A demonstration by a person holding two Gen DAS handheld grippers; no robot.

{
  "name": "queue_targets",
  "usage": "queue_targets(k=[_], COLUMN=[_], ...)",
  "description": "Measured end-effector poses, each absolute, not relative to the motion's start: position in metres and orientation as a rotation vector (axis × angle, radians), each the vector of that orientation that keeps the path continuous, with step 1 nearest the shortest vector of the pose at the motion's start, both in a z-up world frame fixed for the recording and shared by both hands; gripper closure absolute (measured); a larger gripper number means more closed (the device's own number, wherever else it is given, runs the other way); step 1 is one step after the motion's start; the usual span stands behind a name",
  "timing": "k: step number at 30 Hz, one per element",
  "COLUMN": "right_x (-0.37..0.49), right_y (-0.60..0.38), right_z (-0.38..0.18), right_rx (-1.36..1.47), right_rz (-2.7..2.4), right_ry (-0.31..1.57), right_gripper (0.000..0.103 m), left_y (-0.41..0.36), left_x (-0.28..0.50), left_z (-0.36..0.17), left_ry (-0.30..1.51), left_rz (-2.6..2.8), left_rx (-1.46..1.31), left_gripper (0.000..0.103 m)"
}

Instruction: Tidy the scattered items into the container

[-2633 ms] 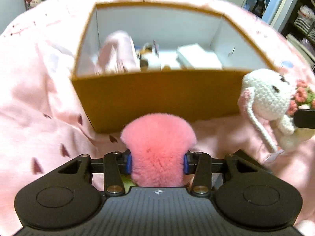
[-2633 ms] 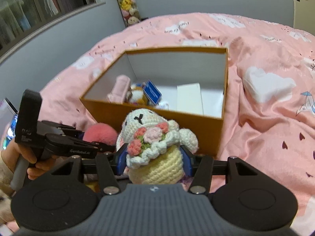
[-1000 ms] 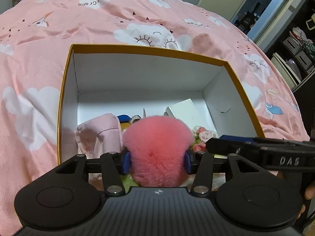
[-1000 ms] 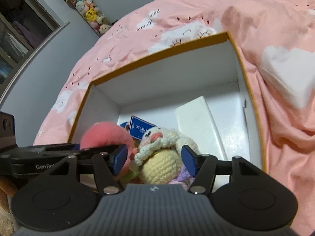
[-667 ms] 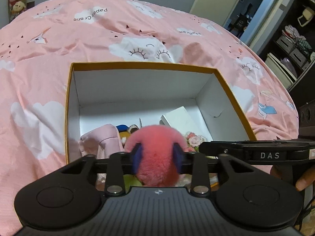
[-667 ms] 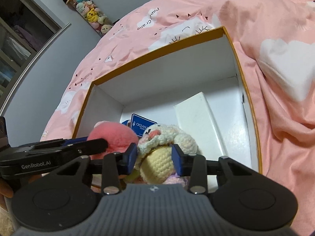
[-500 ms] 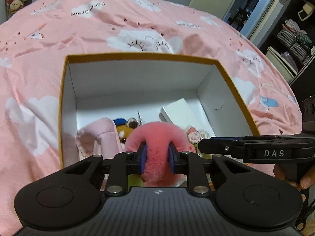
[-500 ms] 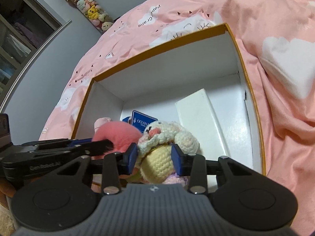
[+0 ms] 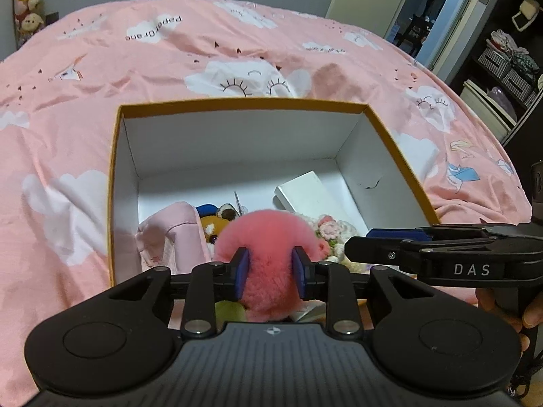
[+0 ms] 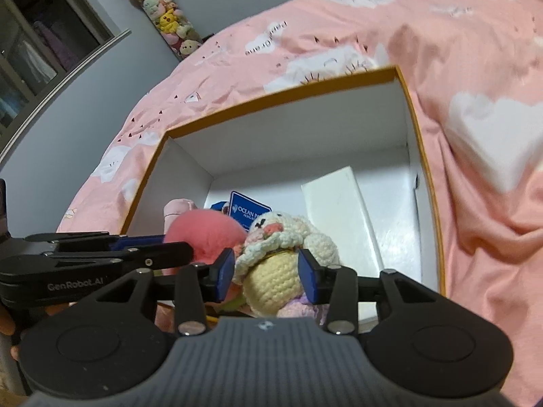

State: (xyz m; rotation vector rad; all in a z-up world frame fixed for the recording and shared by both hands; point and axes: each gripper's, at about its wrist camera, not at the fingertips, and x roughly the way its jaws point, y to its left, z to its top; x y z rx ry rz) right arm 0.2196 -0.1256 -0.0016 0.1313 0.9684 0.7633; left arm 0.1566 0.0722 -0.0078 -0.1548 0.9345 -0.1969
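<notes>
An orange box (image 9: pixel 237 103) with a white inside stands open on the pink bed; it also shows in the right wrist view (image 10: pixel 281 96). My left gripper (image 9: pixel 269 273) is shut on a pink fluffy pompom (image 9: pixel 268 234), held over the box's near edge. My right gripper (image 10: pixel 266 273) is shut on a cream crochet bunny (image 10: pixel 281 271) with pink flowers, also over the near part of the box, right beside the pompom (image 10: pixel 203 234). The bunny's flowers (image 9: pixel 327 229) show behind the pompom in the left wrist view.
Inside the box lie a white flat box (image 9: pixel 307 195), a pink cloth pouch (image 9: pixel 171 234), a small brown plush (image 9: pixel 217 225) and a blue card (image 10: pixel 249 208). Pink cloud bedding (image 9: pixel 68 135) surrounds the box. A doorway (image 9: pixel 437 17) and shelves are at the far right.
Both grippers have risen from the bed in front of the box to above its near edge, carrying the pompom and the bunny. In the last second both jaws have narrowed on their toys.
</notes>
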Motion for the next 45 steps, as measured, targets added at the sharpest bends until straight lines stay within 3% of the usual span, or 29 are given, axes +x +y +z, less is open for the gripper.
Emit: queue_targets(k=[4, 6, 8, 15, 25, 27, 33, 45], right_x=[0.208, 0.200, 0.191, 0.160, 0.147, 0.146, 0.145, 0.154], right_y=[-0.133, -0.139, -0.145, -0.165, -0.196, -0.199, -0.198, -0.188], right_z=[0.010, 0.017, 0.023, 0.026, -0.031, -0.041, -0.056, -0.086], right_rx=[0.122, 0.118, 0.109, 0.076, 0.193, 0.219, 0.236, 0.235], right_rz=[0.769, 0.775, 0.786, 0.827, 0.748, 0.741, 0.735, 0.752], right_ry=[0.927, 0.902, 0.881, 0.907, 1.175, 1.224, 1.281, 1.396], right_gripper=[0.054, 0.052, 0.051, 0.049, 0.049, 0.045, 0.038, 0.036], left_y=[0.068, 0.065, 0.062, 0.061, 0.044, 0.039, 0.026, 0.012], left_x=[0.140, 0.129, 0.117, 0.082, 0.043, 0.038, 0.030, 0.041], left_z=[0.008, 0.015, 0.022, 0.020, -0.021, -0.028, -0.044, -0.070], left_ry=[0.887, 0.863, 0.843, 0.863, 0.963, 0.979, 1.020, 1.099], left_rz=[-0.194, -0.199, -0.206, -0.211, -0.215, -0.225, -0.276, -0.304], left_rx=[-0.132, -0.120, -0.106, -0.121, 0.014, 0.053, 0.127, 0.218], left_gripper=[0.066, 0.056, 0.053, 0.052, 0.049, 0.048, 0.044, 0.042])
